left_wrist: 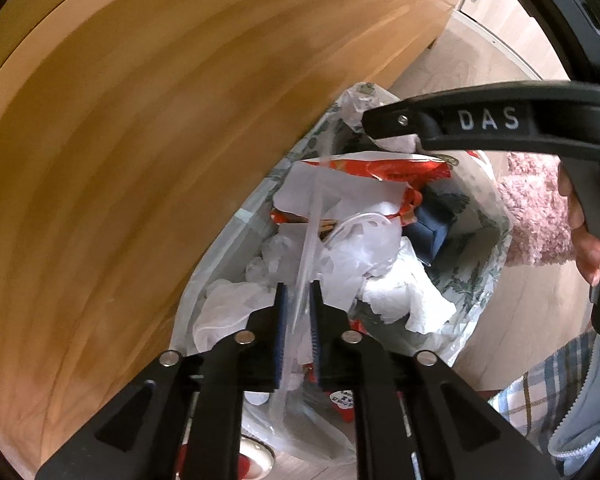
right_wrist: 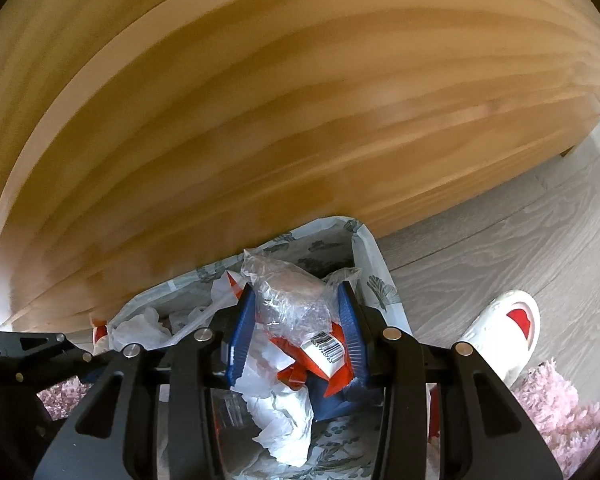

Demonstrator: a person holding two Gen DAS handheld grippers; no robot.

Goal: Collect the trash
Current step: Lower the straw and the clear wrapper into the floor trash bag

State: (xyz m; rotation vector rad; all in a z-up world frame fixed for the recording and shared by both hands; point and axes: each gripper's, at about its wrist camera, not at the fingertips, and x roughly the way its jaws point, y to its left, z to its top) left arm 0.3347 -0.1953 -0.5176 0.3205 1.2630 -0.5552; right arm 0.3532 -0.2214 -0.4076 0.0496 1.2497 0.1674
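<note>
Two grippers: right gripper [right_wrist: 296, 320] clamps crumpled clear plastic [right_wrist: 288, 292]; left gripper [left_wrist: 298, 312] narrowly parted.

The pale wood-grain floor [right_wrist: 480, 240] carries everything. A leaf-printed trash bag [right_wrist: 380, 288] full of wrappers and tissues stands on it against a wooden panel [right_wrist: 260, 120], which meets the floor at its 12 o'clock side. A fluffy pink rug [right_wrist: 560, 412] lies at the bag's 4 o'clock, with a white-and-red slipper [right_wrist: 504, 328] at 3 o'clock.

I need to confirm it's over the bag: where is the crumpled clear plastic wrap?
In the right wrist view the crumpled clear plastic wrap sits centre frame between the right gripper's jaws, above the open patterned trash bag.
</note>
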